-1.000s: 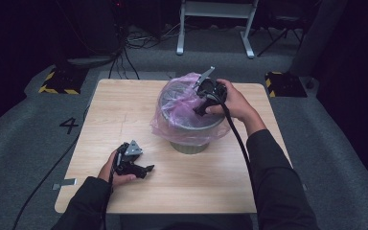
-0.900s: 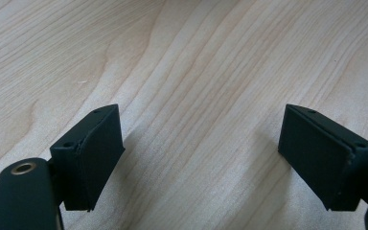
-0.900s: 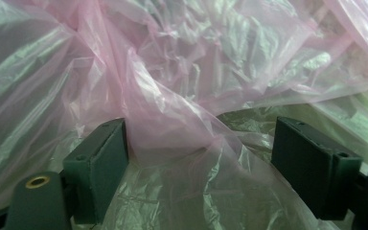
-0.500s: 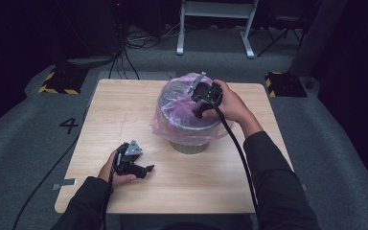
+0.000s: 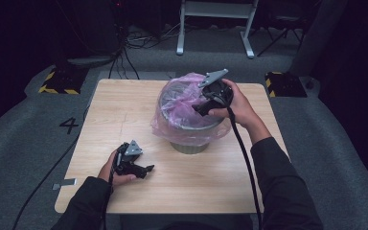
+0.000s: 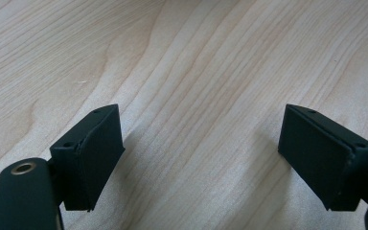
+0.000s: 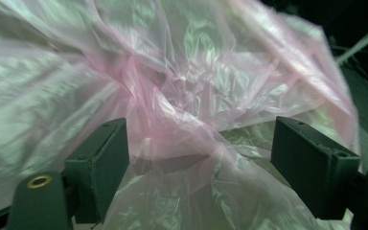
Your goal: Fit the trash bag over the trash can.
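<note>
Our right gripper (image 5: 199, 106) hangs over the bin (image 5: 188, 139) near the middle of the tabletop (image 5: 124, 110), its fingers (image 7: 100, 167) spread wide with the pink bag (image 7: 182, 96) bunched loosely between them, nothing pinched yet. If we close on too thin a fold the film could slip or tear, and a sideways pull might tip the bin, which looks light. Our left gripper (image 5: 135, 165) rests near the front edge of the tabletop, fingers (image 6: 88, 160) wide apart and empty over bare wood. We have free room left of the bin; the right edge lies closer.
</note>
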